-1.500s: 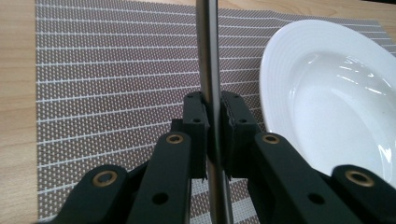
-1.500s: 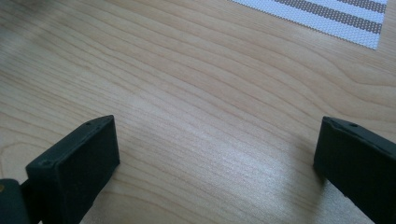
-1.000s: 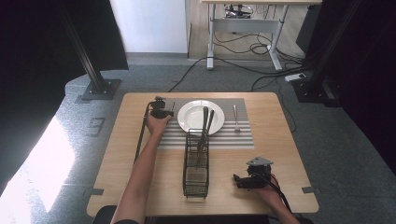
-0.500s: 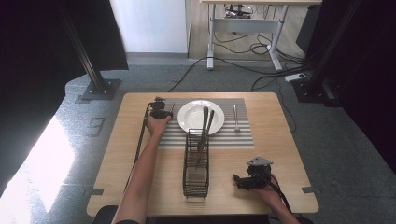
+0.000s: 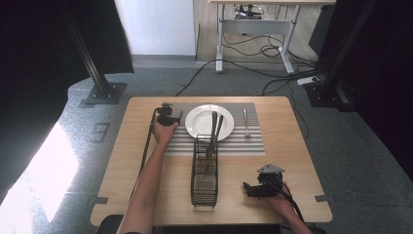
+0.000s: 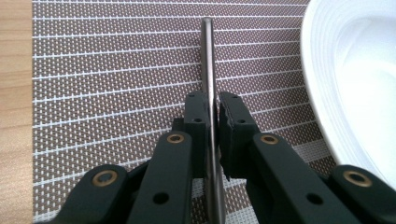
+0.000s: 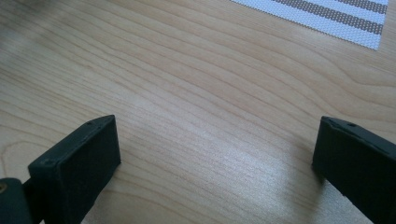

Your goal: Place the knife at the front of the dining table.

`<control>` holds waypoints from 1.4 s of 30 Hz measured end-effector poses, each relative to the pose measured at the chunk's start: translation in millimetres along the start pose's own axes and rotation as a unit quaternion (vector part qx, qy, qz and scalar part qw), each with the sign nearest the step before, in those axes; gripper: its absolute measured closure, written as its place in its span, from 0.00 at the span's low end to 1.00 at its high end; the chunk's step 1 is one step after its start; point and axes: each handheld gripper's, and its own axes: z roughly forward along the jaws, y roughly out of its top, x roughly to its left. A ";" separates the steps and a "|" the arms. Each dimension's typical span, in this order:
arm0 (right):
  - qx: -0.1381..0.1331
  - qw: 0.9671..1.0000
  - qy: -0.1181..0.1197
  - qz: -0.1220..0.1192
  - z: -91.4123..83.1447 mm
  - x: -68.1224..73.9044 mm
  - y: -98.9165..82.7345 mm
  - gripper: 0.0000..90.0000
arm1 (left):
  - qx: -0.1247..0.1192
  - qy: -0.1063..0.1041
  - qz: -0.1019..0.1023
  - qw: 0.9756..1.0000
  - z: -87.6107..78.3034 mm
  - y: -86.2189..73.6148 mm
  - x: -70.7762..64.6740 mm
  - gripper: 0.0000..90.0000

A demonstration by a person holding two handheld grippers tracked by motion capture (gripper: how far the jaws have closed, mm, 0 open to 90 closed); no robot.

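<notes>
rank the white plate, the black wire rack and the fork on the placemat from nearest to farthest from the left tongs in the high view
1. Round white plate, just beside the left tongs.
2. Black wire rack, toward the table's near edge.
3. Metal fork, beyond the plate on the striped placemat.

Two black jaws of the right hand-held gripper (image 7: 215, 163) are seen rising from the bottom corners, held wide apart with nothing between them. Pale wooden worktop (image 7: 187, 84) is spread beneath and beyond them. A corner of a striped woven placemat (image 7: 336, 16) is laid at the upper right.
</notes>
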 end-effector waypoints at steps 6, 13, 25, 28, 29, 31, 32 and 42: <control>0.000 1.000 0.000 0.000 0.0 0.0 0.0 0.01 | -0.010 0.013 0.011 1.000 -3.2 -3.5 4.8 0.87; 0.000 1.000 0.000 0.000 0.0 -0.1 0.0 0.01 | -0.010 0.016 0.011 1.000 -2.5 -1.3 5.6 0.88; 0.000 1.000 0.000 0.000 -0.1 -0.1 0.0 0.01 | -0.025 0.024 -0.017 0.999 7.5 11.2 18.0 0.87; 0.000 1.000 0.001 0.000 0.0 -0.2 0.0 0.01 | -0.024 0.016 -0.010 1.000 6.2 10.6 17.6 0.81; 0.001 1.000 0.001 -0.001 0.0 -0.3 0.0 0.01 | -0.026 0.022 -0.003 0.999 4.7 10.2 16.7 0.73; 0.000 1.000 0.001 -0.001 0.0 -0.3 0.0 0.01 | -0.033 0.029 0.010 0.999 -0.5 7.5 15.7 0.66; 0.000 1.000 0.001 -0.001 0.0 -0.3 0.0 0.01 | -0.037 0.033 0.013 0.999 -3.3 5.3 15.5 0.63; 0.001 1.000 0.002 -0.001 0.9 -0.5 0.7 0.00 | -0.045 0.014 0.022 0.999 -29.5 -21.1 17.7 0.56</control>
